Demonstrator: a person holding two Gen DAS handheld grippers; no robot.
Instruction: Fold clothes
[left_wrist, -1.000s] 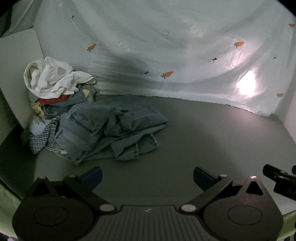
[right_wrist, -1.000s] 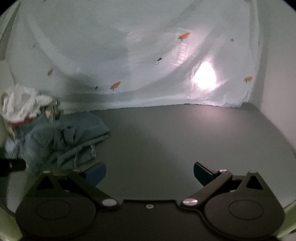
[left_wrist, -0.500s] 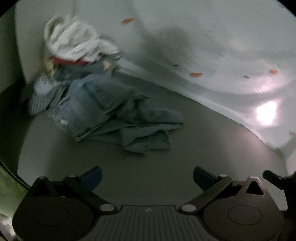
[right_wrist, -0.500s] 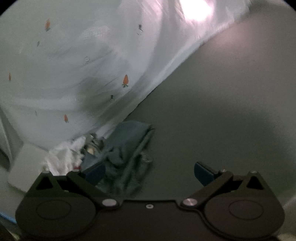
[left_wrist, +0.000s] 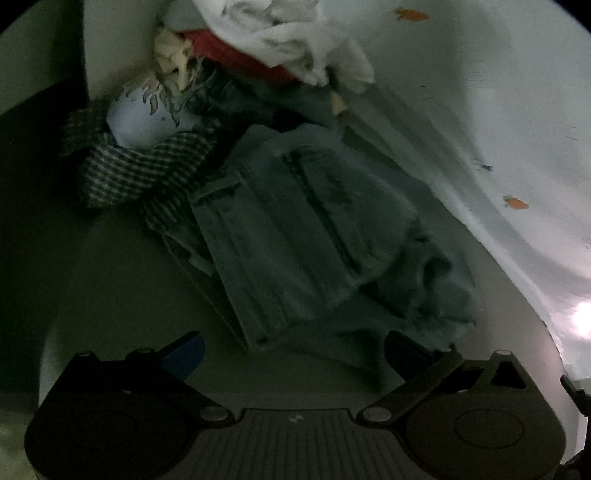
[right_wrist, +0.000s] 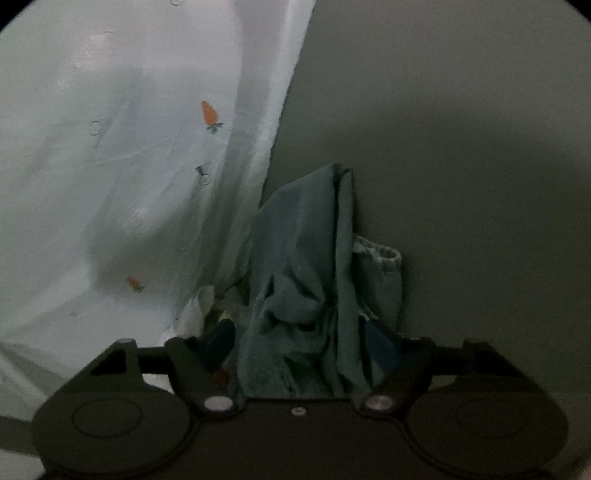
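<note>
- The left gripper (left_wrist: 293, 349) has its two blue-tipped fingers (left_wrist: 184, 350) spread wide, after just closing a little, and nothing is pinched between them.
- The jeans (left_wrist: 295, 236) lie crumpled on the grey table (left_wrist: 110, 295); their near edge falls between the left fingers, and the cloth's frayed corner sits just beside the finger on the right side of that view.
- The right gripper (right_wrist: 301, 343) has just been narrowing its jaws, with bunched denim filling the space between them. Its fingers (right_wrist: 218, 343) are largely hidden by the cloth, so whether the pads press on it cannot be told.
- In the right wrist view the jeans rise as a folded ridge straight ahead of the gripper, with a pale frayed hem (right_wrist: 376, 253) to one side.
- Only the left wrist view shows the pile behind the jeans: a checked cloth (left_wrist: 147, 166), a pale blue garment (left_wrist: 140, 118), a red garment (left_wrist: 236, 55) and a white garment (left_wrist: 288, 33) on top.
- Both views show a white sheet (right_wrist: 110, 166) printed with small carrots hanging behind the table; the right view shows more bare table beyond the jeans.
</note>
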